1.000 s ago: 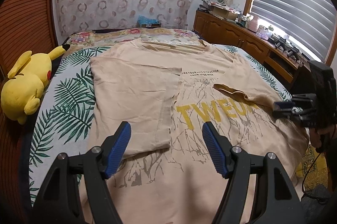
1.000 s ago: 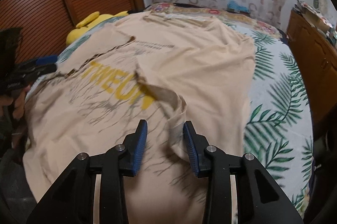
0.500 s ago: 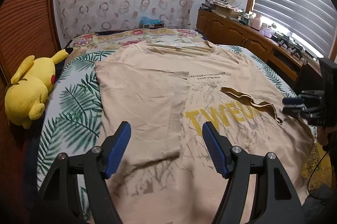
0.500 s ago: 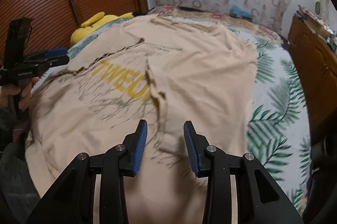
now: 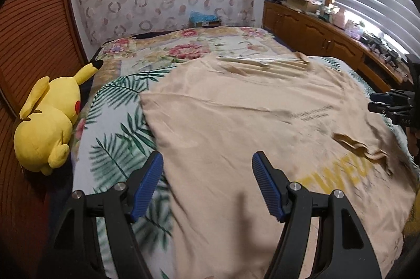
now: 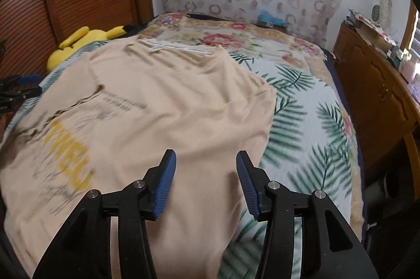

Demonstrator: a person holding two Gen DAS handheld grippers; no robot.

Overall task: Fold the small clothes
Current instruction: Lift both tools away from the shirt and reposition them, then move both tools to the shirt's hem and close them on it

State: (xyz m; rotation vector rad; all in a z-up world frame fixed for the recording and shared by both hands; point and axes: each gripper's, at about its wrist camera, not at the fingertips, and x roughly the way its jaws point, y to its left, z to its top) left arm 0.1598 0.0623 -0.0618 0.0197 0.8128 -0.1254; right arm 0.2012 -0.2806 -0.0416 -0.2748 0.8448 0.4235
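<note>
A beige T-shirt [image 5: 249, 121] with yellow lettering lies spread on the bed, both sides folded in toward the middle; it also shows in the right wrist view [image 6: 162, 116]. My left gripper [image 5: 207, 184] is open and empty above the shirt's left edge. My right gripper [image 6: 204, 182] is open and empty above the shirt's right edge. The right gripper also shows at the far right of the left wrist view [image 5: 388, 106], beside the shirt. The left gripper shows at the left edge of the right wrist view [image 6: 18, 92].
A yellow plush toy [image 5: 50, 121] lies on the bed's left side, by the wooden slatted wall [image 5: 31, 43]. The leaf-print bedspread [image 5: 115, 137] shows around the shirt. A wooden cabinet [image 5: 328, 40] with clutter runs along the right, under the blinds.
Both grippers have lifted and drawn outward to the shirt's edges. The right gripper has opened wider and let go of the folded right side, which now lies flat.
</note>
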